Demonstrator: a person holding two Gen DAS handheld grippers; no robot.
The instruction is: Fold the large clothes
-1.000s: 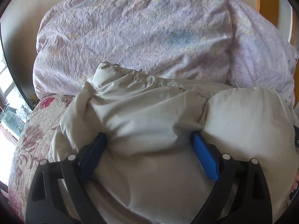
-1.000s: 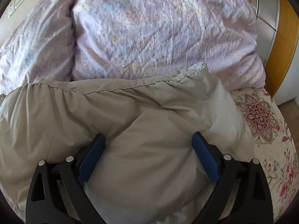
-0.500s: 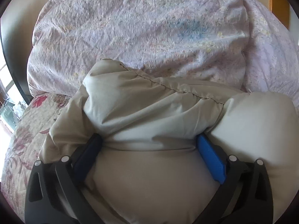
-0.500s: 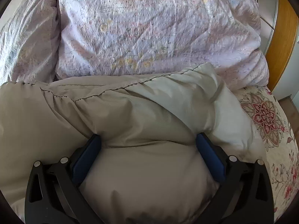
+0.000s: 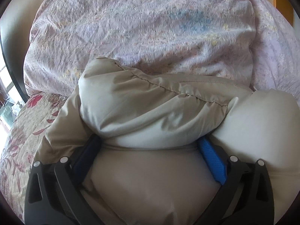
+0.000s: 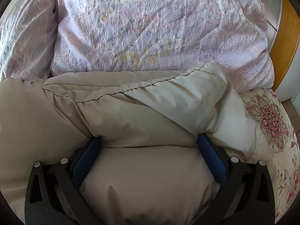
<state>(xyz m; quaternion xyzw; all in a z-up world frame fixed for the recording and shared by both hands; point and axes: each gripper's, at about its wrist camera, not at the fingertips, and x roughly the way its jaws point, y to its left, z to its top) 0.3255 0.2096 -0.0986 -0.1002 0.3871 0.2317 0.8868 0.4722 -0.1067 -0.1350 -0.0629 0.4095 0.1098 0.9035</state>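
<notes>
A puffy beige padded garment (image 5: pixel 150 112) lies on the bed, smooth and slightly glossy, swollen into soft rounded lobes. A gathered stitched seam (image 5: pixel 168 90) runs along its far edge, puckering the cloth on both sides. Its long axis runs left to right across both views, parallel to the bedding behind it, and the seamed edge faces away from the cameras. In the right wrist view the same garment (image 6: pixel 140 116) ends in a pale rounded corner (image 6: pixel 211 78) at the right; its left part runs out of frame.

The left gripper (image 5: pixel 150 148) has its jaws spread wide, a thick fold of the garment bulging between the blue pads (image 5: pixel 211 159) and pressing against both; the left pad is in shadow and half buried. The right gripper (image 6: pixel 150 148) stands just as wide, its blue pads (image 6: pixel 211 159) flanking another bulge of filling. Whether either one truly pinches the cloth or merely straddles it is hard to say, since the fingertips are hidden under the overhanging fold.

Behind the garment, touching its seamed edge, lies a crumpled lilac floral duvet (image 5: pixel 140 28), papery with fine creases. Beneath is a cream quilted bedspread (image 6: pixel 271 121) with red flowers. An orange wooden frame (image 6: pixel 288 37) is cut off at the right edge.
</notes>
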